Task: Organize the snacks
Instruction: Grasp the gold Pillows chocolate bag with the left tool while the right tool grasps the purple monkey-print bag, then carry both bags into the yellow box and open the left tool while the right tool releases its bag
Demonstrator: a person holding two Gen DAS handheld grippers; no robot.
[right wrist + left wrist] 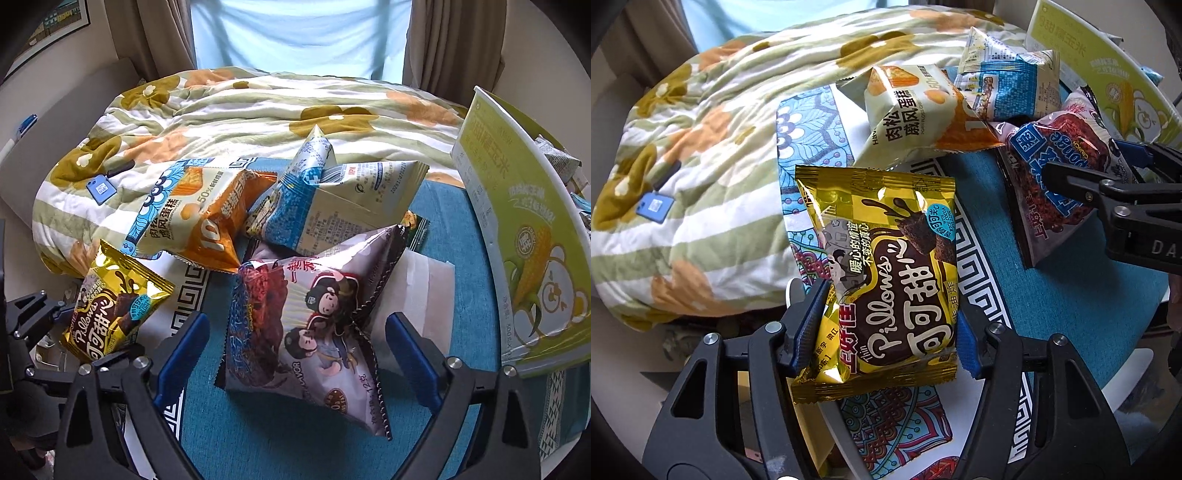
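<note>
My left gripper [886, 325] is shut on a gold Pillows cocoa snack bag [886, 273] and holds it above the mat; the bag also shows in the right wrist view [118, 306]. My right gripper [295, 354] is open, its blue pads on either side of a pink-grey snack bag [306, 317] that lies on the teal mat; this bag also shows in the left wrist view [1056, 177]. An orange-and-cream cake bag [199, 229] and a blue-and-cream bag [340, 199] lie behind it.
A green-and-white corn box [524, 236] stands at the right with more packets inside. A flowered quilt [258, 110] covers the bed behind the teal patterned mat [461, 236]. A blue phone [100, 190] lies on the quilt at left.
</note>
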